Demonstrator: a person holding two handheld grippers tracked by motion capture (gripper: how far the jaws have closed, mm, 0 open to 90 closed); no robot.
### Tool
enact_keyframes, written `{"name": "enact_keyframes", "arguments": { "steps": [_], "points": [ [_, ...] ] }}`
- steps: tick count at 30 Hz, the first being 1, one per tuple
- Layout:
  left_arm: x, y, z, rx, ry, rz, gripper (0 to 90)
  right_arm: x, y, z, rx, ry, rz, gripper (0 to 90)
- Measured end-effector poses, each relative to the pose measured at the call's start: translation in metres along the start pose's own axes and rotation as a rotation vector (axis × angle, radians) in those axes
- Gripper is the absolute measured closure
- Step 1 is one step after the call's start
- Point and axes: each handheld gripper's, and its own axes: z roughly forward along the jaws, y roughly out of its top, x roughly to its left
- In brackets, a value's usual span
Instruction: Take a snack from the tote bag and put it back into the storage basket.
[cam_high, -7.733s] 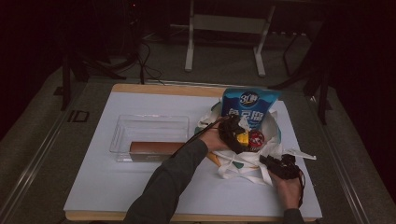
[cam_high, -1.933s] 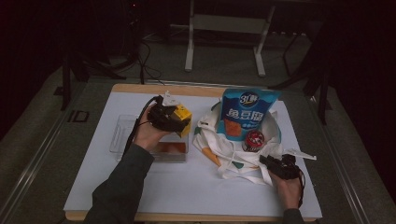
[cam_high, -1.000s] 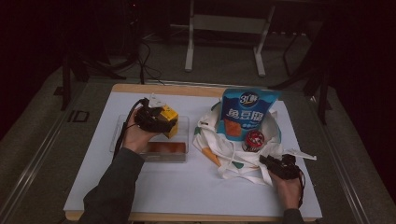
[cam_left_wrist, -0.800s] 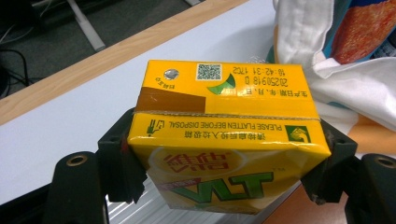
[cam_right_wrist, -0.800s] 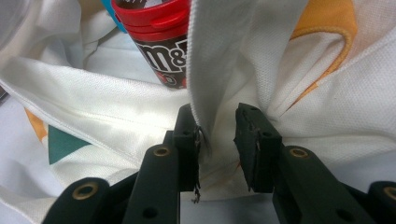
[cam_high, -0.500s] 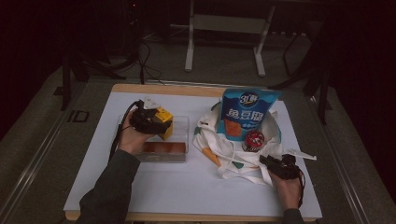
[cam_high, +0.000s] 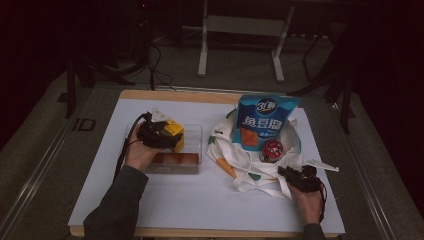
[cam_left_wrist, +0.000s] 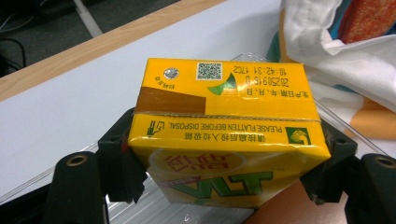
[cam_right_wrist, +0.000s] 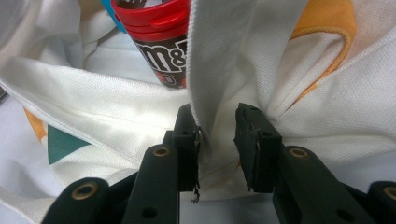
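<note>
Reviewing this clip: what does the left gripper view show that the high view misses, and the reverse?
Left gripper view alone: the printed date and QR code on the yellow drink carton, with black jaws pressed against both its sides. High view alone: the blue snack pouch and red-lidded jar in the cloth bag, with the right gripper at the bag's edge. Both: the carton over the clear tray.

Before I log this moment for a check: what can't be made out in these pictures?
- Yellow carton: left gripper view, lower part cut off by the bottom edge and the jaws.
- Candy tube: right gripper view, top cut off by the edge; white bag fabric hides its right side.
- Blue pouch: high view, bag hides its base.
</note>
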Motion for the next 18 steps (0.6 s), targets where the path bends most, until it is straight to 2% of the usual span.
{"name": "enact_keyframes", "arguments": {
  "steps": [7,18],
  "points": [
    [0.009,-0.006,-0.002,0.011,0.03,-0.032,28.2,0.0,0.0,0.0,0.001,0.0,0.002,69.6],
    [0.018,-0.017,-0.007,0.004,0.049,-0.052,28.2,0.0,0.0,0.0,0.0,-0.002,-0.001,69.6]
  ]
}}
